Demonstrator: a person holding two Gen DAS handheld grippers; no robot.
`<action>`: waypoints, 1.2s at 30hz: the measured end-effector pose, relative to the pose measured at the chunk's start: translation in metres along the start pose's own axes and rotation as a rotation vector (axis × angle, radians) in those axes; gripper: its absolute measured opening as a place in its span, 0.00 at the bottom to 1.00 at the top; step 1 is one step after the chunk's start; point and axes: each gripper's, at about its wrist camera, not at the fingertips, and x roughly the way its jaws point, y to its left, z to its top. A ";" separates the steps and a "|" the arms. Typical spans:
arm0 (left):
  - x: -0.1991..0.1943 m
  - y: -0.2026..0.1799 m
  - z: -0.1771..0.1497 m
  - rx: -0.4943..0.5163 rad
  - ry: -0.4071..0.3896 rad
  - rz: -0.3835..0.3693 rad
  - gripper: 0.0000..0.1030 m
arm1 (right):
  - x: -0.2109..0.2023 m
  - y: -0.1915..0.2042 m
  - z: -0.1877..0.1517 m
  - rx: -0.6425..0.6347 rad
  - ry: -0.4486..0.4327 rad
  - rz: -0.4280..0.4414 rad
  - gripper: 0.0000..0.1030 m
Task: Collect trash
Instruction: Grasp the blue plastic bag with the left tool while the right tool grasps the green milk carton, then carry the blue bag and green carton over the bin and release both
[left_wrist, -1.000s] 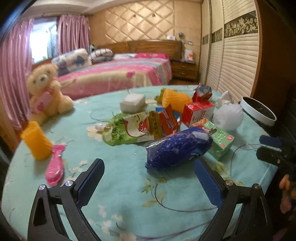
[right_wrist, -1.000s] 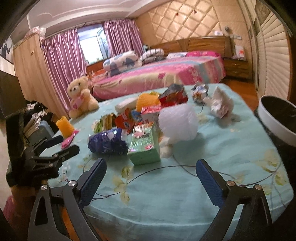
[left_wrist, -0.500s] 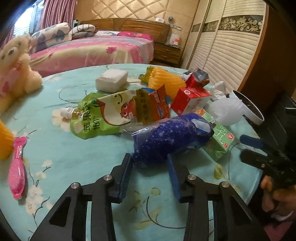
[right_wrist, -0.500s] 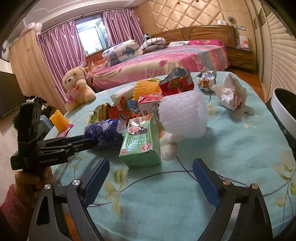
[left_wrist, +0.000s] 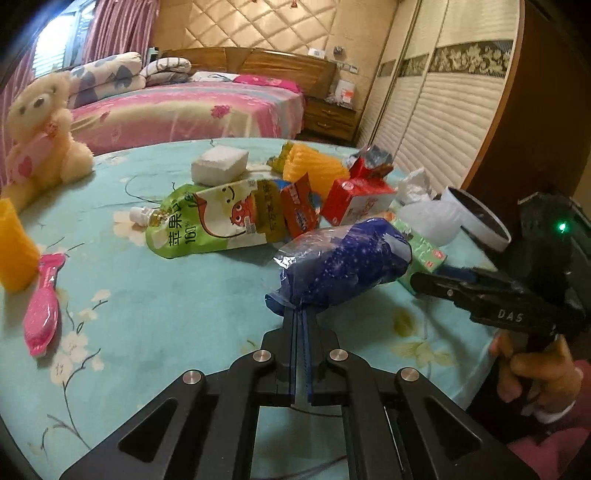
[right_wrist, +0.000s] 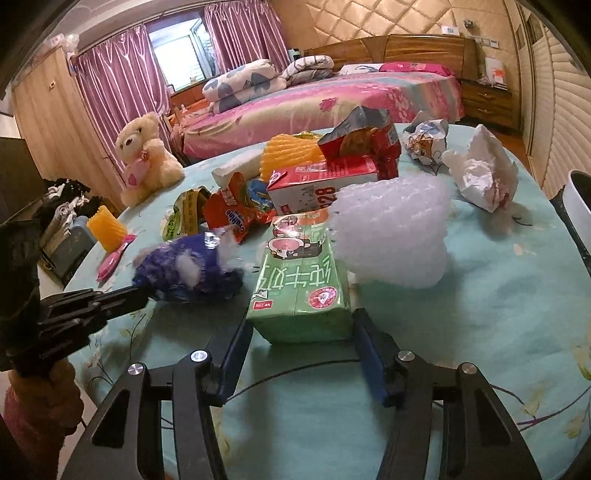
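Note:
A blue speckled snack bag hangs a little above the turquoise tablecloth. My left gripper is shut on the bag's crimped near edge. The right wrist view shows the same bag blurred at the left. A green milk carton lies flat beside it. My right gripper is closing with the carton's near end between its fingers, and a thin gap still shows at each pad. A white-rimmed bin stands off the table's right edge.
Behind the carton sit white foam netting, a red carton, a green juice pouch, orange foam netting and crumpled paper. A teddy bear, orange cup and pink comb are at the left.
My left gripper closed on the blue bag's edge and raised that end off the cloth. My right gripper moved forward to the green carton and its jaws narrowed around it.

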 end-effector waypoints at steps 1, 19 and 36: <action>-0.003 -0.002 -0.002 0.002 -0.005 -0.001 0.01 | -0.005 -0.003 -0.002 0.010 -0.004 0.013 0.54; -0.020 -0.052 -0.012 0.002 -0.026 -0.064 0.00 | -0.050 -0.026 -0.021 0.061 -0.063 0.035 0.54; 0.041 -0.118 0.012 0.074 0.031 -0.165 0.00 | -0.100 -0.086 -0.034 0.178 -0.146 -0.059 0.54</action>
